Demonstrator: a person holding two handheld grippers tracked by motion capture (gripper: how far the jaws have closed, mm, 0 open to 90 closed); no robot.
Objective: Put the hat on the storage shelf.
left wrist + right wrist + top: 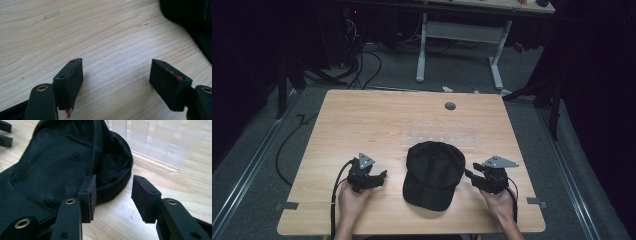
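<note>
While my right gripper (112,197) hangs at the cap's (433,172) edge, its jaws stand apart with nothing between the pads; bare wood shows in the gap. The cap's rim lies just beside my left-hand jaw in the right gripper view, close behind it, and I cannot tell whether that jaw brushes the fabric. Nothing is clamped.

My left gripper (116,77) is released too, jaws wide over bare table (75,37). The cap sits well off beyond my right-hand jaw there, a dark mass at the top corner of the left gripper view, clear of both pads.

From above, the cap lies flat between my two grippers, brim toward me, crown away. My left gripper (369,179) rests apart from it on one side, my right gripper (472,176) near its other side, with the jaw tips pointing at it.

Past the cap, ahead of my right jaws, lies a clear tray (160,142) with upright dividers, touching or nearly touching the crown's far edge; I cannot tell which.

As I judge it, the work on the cap is at its start: it is unheld and lying loose on the table. Gripping it at the rim, then lifting or shaping it, looks wholly left to do, and the right gripper seems nearest to taking hold.
</note>
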